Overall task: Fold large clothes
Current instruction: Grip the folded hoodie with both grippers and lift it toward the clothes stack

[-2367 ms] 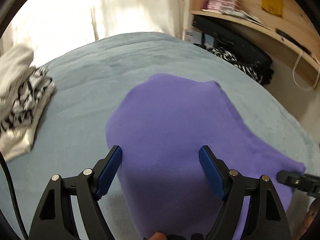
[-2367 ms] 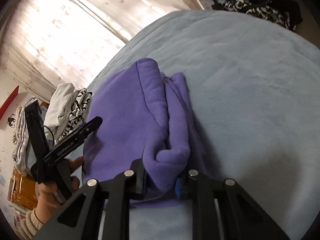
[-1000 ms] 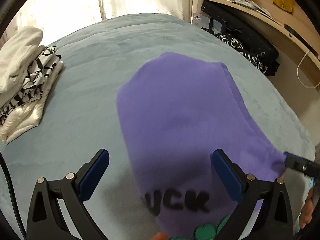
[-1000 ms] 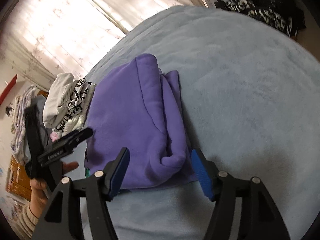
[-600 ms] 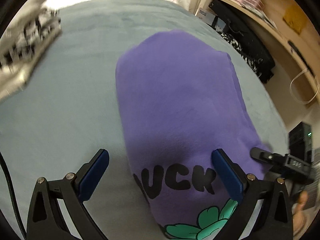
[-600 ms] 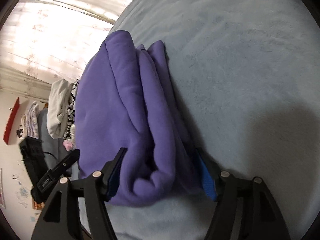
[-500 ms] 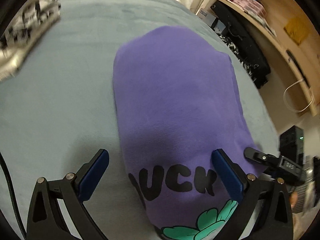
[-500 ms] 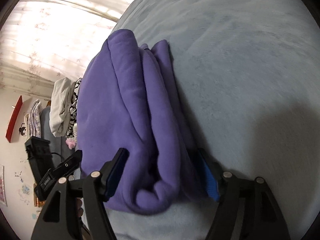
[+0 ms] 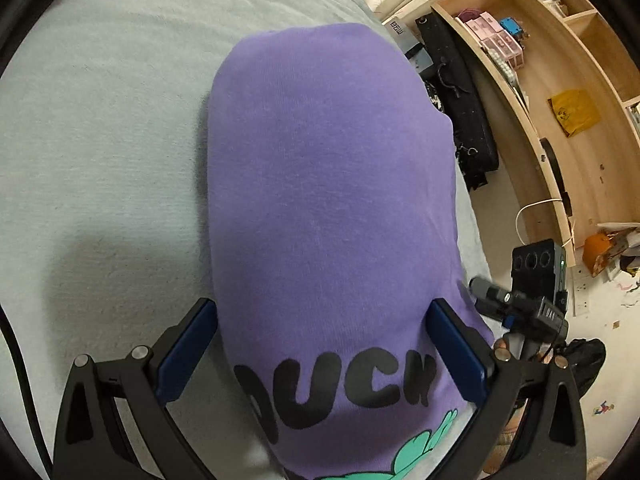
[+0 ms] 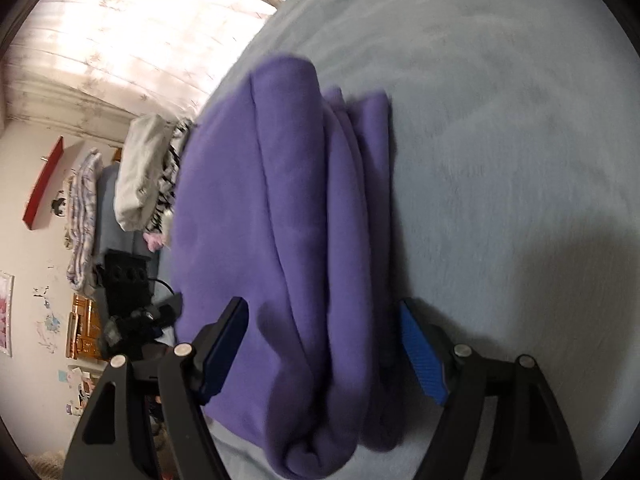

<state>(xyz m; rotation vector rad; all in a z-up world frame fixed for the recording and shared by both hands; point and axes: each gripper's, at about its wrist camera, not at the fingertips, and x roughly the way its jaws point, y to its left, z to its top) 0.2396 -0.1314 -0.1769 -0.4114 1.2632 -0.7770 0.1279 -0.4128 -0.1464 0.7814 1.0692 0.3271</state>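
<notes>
Left tongs point(image 9: 322, 352) spread wide, straddling the near end of the purple sweatshirt point(image 9: 332, 184), pads not pressing. Sweatshirt lying on the bed point(image 9: 100, 120), long axis running straight ahead from both tongs. Right tongs point(image 10: 322, 350) just widening, released, folded layers sitting between them. Bare bed lying open left of the left tongs; bed edge and shelves point(image 9: 560, 80) close beyond the sweatshirt's right side.

A bedroom at home — blanket-covered bed point(image 9: 100, 92), curtained window point(image 10: 132, 32), cluttered wooden shelves point(image 9: 560, 60).
</notes>
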